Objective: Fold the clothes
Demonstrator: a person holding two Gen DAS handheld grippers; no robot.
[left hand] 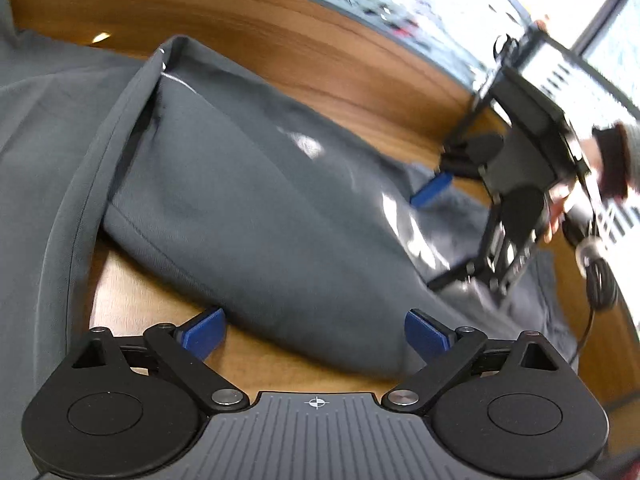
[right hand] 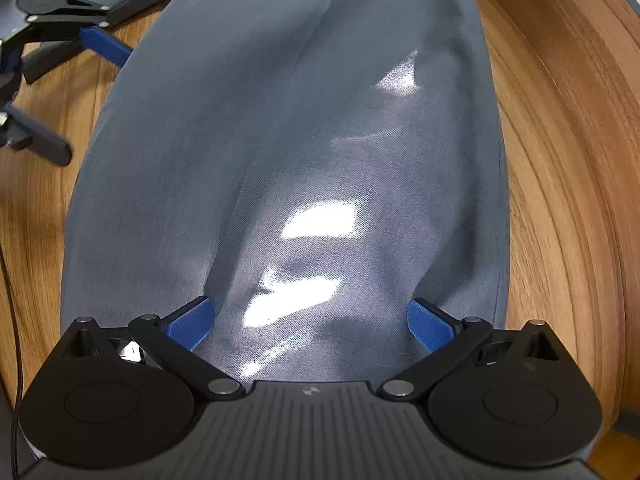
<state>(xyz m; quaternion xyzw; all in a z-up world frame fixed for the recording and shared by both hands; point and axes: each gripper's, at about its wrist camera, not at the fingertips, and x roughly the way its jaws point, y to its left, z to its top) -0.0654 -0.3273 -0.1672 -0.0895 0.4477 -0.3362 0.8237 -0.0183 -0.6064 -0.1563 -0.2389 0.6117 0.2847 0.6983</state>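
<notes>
- One grey garment (right hand: 288, 152) lies spread on the wooden counter (right hand: 568, 168), a long section running from near to far.
- Two claws in view.
- Left claw (left hand: 316, 332): blue fingers (left hand: 204, 330) spread wide, holding nothing, at the cloth's near edge.
- Right claw (right hand: 310, 326): fingers (right hand: 428, 328) wide apart, cloth bulging between them, no pinch visible.
- One hand (left hand: 560, 200) holds the right claw's handle.
</notes>
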